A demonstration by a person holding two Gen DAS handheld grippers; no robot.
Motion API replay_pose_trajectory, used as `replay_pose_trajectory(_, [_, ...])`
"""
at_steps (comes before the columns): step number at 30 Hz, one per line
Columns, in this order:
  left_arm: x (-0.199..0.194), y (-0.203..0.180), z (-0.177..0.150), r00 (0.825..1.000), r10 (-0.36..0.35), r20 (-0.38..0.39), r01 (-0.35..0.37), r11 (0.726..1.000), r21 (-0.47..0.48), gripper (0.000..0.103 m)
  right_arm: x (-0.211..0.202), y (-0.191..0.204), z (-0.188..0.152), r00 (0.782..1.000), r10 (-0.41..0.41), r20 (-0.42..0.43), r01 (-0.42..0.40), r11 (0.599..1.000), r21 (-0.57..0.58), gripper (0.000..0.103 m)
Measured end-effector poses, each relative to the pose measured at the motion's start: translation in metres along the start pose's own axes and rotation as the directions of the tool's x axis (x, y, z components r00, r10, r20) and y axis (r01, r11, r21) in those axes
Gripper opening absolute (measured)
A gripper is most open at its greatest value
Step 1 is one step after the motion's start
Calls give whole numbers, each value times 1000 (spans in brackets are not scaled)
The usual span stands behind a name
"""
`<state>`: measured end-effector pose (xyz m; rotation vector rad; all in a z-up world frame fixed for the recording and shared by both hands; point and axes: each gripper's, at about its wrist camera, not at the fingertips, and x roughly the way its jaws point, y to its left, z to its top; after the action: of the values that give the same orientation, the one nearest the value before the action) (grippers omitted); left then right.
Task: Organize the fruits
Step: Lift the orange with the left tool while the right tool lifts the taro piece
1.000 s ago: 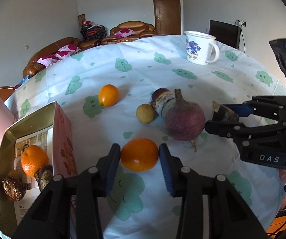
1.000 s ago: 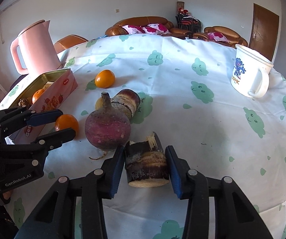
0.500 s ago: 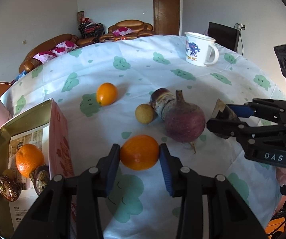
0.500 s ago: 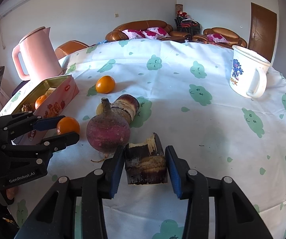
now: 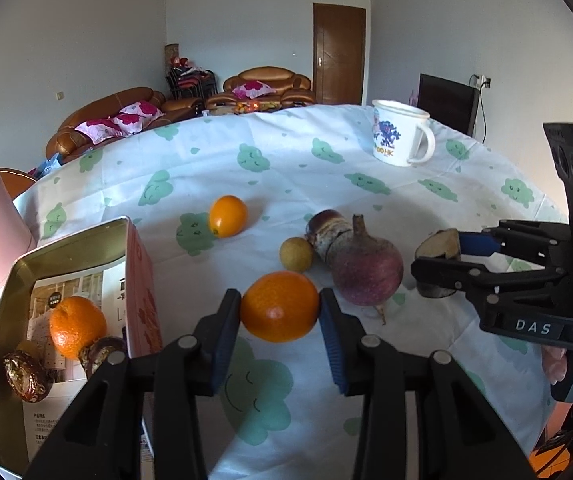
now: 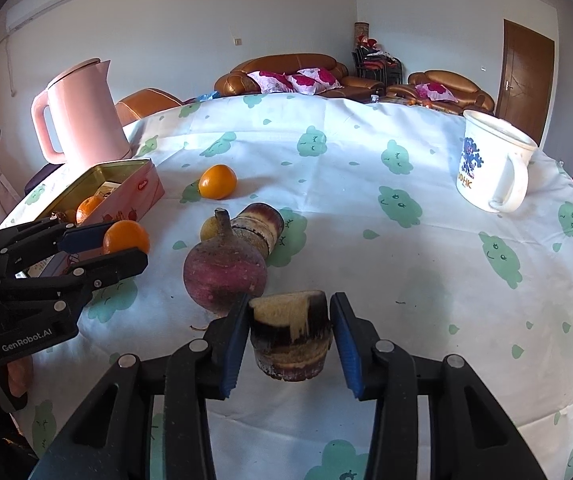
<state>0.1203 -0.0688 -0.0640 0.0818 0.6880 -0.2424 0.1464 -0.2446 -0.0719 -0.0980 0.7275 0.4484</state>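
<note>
My left gripper [image 5: 280, 320] is shut on a large orange [image 5: 280, 306], with both blue pads against its sides, just above the cloth. To its left lies an open gold-lined tin [image 5: 6, 320] that holds another orange [image 5: 76, 326] and dark wrapped pieces. My right gripper [image 6: 290, 332] is shut on a dark-skinned root chunk [image 6: 290, 336] with a pale cut face, tilted and off the cloth. Between the two grippers rests a purple beet [image 6: 226, 276]. Behind the beet lie a striped stalk piece [image 6: 258, 228], a small yellow fruit [image 5: 296, 254] and a small orange [image 5: 228, 216].
A white mug [image 6: 490, 172] with a blue print stands at the far right of the table. A pink kettle [image 6: 78, 112] stands behind the tin at the left edge. The round table wears a white cloth with green cloud prints. Sofas line the far wall.
The root chunk has tipped up off the cloth between the right pads, its cut face now showing on top. The left view has tilted upward slightly with the orange still between the pads.
</note>
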Motion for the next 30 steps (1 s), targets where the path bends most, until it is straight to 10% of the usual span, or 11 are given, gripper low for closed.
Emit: replay_pose_trajectory(30, [-29,5,-3,987,40,158,-35,999,-32,41,-30,8,-3,986,29,167,-22,999,-46,42])
